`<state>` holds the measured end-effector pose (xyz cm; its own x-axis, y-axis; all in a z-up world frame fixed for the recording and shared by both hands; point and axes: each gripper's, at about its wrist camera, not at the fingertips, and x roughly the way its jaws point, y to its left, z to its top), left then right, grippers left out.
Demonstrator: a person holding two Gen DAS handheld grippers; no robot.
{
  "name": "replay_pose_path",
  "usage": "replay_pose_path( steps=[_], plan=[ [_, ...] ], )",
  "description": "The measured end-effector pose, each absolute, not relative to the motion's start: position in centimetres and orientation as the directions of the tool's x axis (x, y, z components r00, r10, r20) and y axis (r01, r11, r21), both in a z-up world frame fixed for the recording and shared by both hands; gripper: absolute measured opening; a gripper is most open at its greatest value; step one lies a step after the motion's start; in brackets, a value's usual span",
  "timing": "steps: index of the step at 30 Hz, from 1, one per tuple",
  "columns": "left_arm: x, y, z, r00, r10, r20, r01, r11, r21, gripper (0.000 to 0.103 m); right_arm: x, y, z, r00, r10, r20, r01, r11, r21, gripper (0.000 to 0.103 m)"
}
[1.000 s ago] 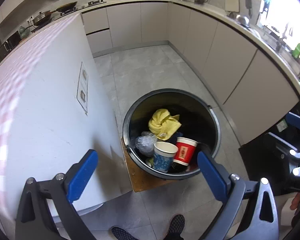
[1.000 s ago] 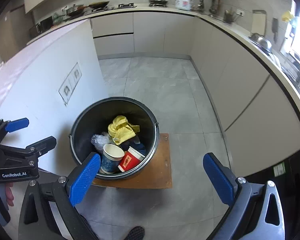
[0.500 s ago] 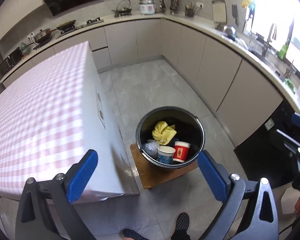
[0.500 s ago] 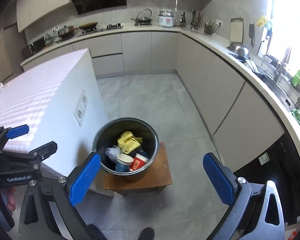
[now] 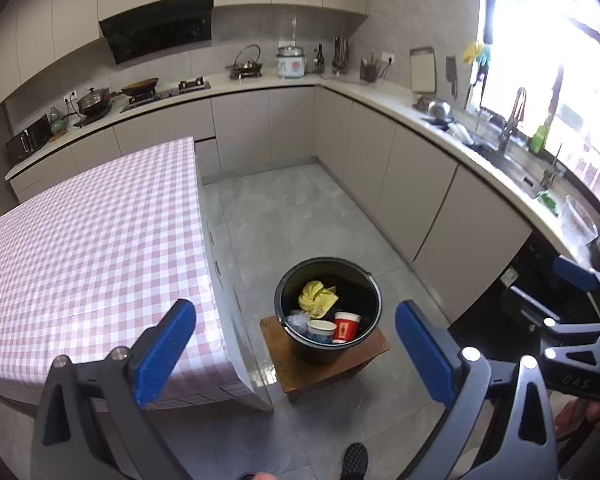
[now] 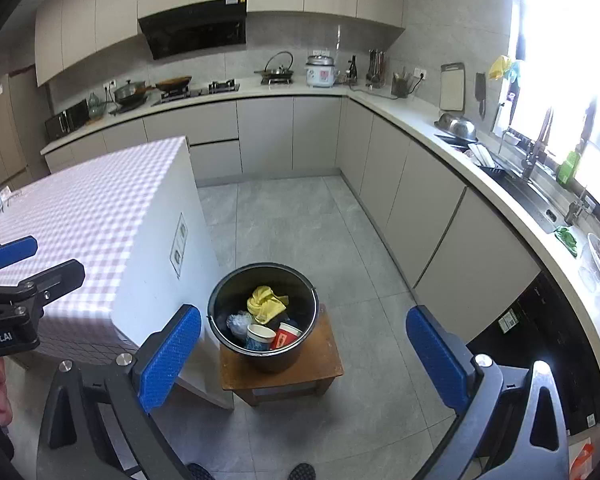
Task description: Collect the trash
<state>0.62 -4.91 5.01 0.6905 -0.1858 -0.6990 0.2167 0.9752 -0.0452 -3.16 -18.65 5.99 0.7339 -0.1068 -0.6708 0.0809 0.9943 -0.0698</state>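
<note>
A black bucket [image 5: 327,347] stands on a low wooden stool [image 5: 324,364] on the floor. It holds a yellow crumpled cloth [image 5: 315,294], a clear plastic wad [image 5: 298,319], a blue-and-white paper cup [image 5: 321,329] and a red paper cup [image 5: 345,327]. In the right wrist view the bucket [image 6: 260,354] shows the same trash. My left gripper [image 5: 296,354] is open and empty, high above the bucket. My right gripper [image 6: 302,358] is open and empty, also high above it.
A table with a pink checked cloth [image 5: 80,256] stands left of the bucket. Beige cabinets and a counter [image 5: 420,152] run along the back and right, with a sink [image 6: 532,192]. Grey tiled floor [image 6: 292,224] lies beyond the stool. My shoes [image 5: 354,460] show below.
Both grippers have risen and pulled back from the bucket, so it looks much smaller and the tabletop and whole kitchen have come into view. Both stay open and empty.
</note>
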Motion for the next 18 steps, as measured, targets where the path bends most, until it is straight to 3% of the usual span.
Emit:
replay_pose_path(
  steps=[4, 18],
  plan=[
    [-0.4, -3.8, 5.9, 0.707, -0.216, -0.673, 0.224, 0.972, -0.077, 0.101, -4.6, -17.2, 7.1, 0.755, -0.149, -0.638, 0.077, 0.987, -0.139, 0.103],
    [-2.0, -3.6, 6.5, 0.737, -0.207, -0.643, 0.207, 0.975, -0.077, 0.101, -5.5, -16.8, 7.4, 0.760, -0.115, -0.640, 0.061, 0.993, -0.105, 0.103]
  ],
)
